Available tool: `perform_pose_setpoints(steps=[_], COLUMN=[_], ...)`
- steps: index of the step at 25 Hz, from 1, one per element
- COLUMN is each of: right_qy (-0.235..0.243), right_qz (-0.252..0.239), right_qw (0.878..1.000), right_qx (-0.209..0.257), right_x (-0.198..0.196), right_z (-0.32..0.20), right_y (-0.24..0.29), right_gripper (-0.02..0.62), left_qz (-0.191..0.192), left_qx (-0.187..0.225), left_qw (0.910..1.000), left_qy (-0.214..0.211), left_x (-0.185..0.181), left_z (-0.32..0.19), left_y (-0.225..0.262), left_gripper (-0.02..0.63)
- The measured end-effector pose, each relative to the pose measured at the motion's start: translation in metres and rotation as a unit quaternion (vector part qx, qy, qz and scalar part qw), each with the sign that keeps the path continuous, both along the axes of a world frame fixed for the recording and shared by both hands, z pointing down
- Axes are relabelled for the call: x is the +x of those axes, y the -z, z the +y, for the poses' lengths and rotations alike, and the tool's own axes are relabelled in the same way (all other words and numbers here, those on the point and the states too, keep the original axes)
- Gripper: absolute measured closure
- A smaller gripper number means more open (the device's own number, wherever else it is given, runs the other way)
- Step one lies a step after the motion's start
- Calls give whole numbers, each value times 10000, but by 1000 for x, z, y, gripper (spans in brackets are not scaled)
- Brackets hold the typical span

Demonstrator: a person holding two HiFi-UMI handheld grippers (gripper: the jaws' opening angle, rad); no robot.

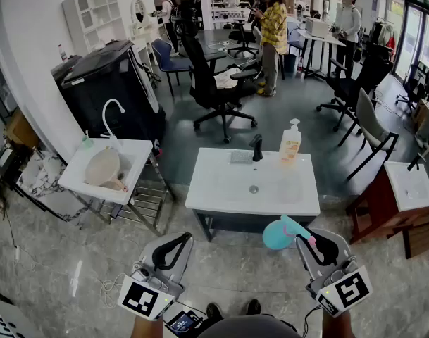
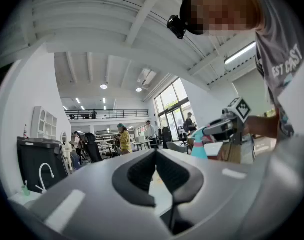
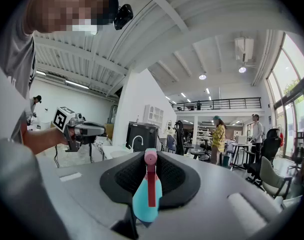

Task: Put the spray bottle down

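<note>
A teal spray bottle with a pink trigger lies level between the jaws of my right gripper, which is shut on it just in front of the near edge of the white sink counter. The right gripper view shows the bottle with its pink nozzle pointing away from the camera. My left gripper is low at the left, level, its jaws shut with nothing between them. From the left gripper view the bottle and the right gripper appear at the right.
On the counter stand a black faucet and a pump soap bottle. A smaller sink stand with a beige basin is at the left, another white cabinet at the right. Office chairs and people are farther back.
</note>
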State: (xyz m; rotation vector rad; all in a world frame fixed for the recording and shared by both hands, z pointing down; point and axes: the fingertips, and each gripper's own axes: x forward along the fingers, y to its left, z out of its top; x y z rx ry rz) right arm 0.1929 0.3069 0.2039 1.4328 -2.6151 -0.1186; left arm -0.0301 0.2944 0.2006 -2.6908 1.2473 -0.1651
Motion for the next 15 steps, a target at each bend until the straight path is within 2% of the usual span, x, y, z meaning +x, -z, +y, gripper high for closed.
perform_pose_setpoints(steps=[15], right_qy=[-34], right_qz=[99], right_qw=[9999], right_qx=[-4], right_x=[-19], right_z=[7], right_y=[0], right_gripper=[529], left_qz=[34], left_qx=[-28], left_qw=[9999], left_qy=[-123], left_x=[-7], left_z=[8], left_y=[-1], left_gripper=[604])
